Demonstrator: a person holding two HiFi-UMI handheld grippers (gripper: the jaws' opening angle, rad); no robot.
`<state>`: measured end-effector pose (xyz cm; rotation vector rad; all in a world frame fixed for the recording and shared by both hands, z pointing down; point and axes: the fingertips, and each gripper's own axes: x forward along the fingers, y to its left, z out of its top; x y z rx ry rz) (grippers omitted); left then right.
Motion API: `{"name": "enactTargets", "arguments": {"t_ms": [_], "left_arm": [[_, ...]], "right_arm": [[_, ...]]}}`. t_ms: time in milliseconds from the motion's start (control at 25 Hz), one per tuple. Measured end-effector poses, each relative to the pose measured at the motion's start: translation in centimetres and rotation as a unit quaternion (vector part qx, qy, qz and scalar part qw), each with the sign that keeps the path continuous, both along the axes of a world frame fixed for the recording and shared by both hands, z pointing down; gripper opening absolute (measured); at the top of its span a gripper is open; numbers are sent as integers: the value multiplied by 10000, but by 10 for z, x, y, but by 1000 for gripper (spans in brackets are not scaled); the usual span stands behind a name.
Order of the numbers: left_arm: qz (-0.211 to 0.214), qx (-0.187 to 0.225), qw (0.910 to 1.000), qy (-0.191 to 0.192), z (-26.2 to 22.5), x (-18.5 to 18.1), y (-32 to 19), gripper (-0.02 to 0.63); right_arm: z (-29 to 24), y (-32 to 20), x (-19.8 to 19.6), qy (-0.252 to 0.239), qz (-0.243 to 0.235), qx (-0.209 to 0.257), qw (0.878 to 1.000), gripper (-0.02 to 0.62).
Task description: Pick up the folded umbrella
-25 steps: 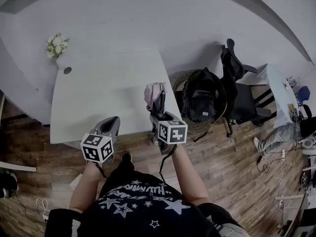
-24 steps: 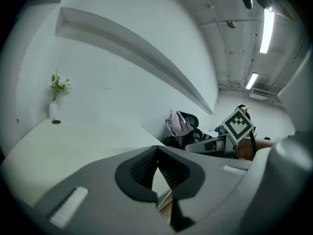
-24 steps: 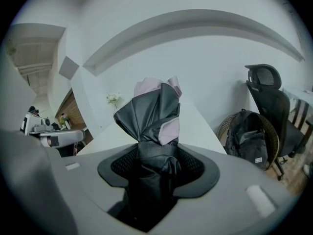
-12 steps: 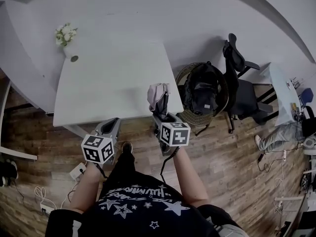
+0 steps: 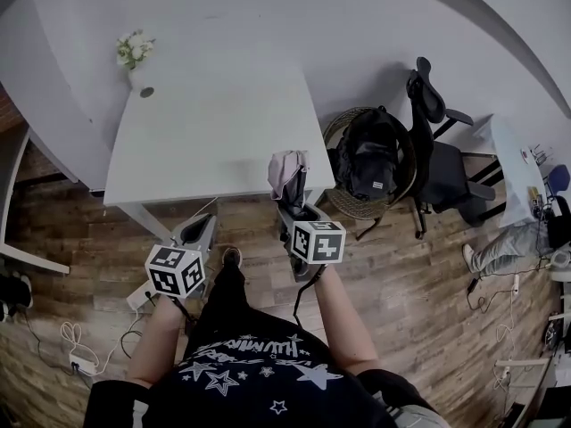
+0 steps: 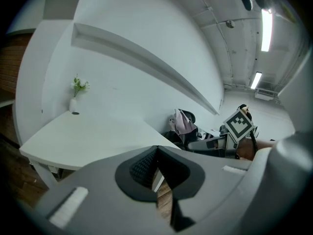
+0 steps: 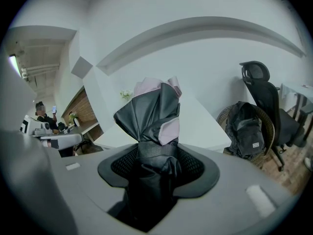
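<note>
Where the umbrella is: the folded umbrella [image 7: 149, 111] is up in the air, held in the right gripper [image 7: 156, 166], by the near corner of the surface [image 5: 214, 132].
Right gripper: its jaws stand quite wide and squeeze the fat black bundle. The loose cloth end sticks out past them.
Left gripper [image 6: 156, 169]: its jaws are close together with nothing in them, low beside the surface.
Could go wrong: the smooth, soft cloth may slide out and drop to the wood floor [image 5: 401, 292], I think.
Also: a swing could bump the umbrella on the surface edge.
Only the head view shows: both grippers at once, and the floor below them.
Only the right gripper view shows: the pads pressing the umbrella on both sides.
</note>
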<state>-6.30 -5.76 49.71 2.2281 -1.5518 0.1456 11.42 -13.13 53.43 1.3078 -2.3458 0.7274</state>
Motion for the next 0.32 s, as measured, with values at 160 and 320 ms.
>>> {"name": "enactTargets", "arguments": {"t_ms": [160,320], "left_arm": [[-50,5,10000,-5,-3,-1,12,3],[-26,112,9999,-74,-9,3,17,3]], "right_arm": [[-3,13,0,50,-111,8,9999,244],[-4,21,7,120,-171,11,9998,242]]}}
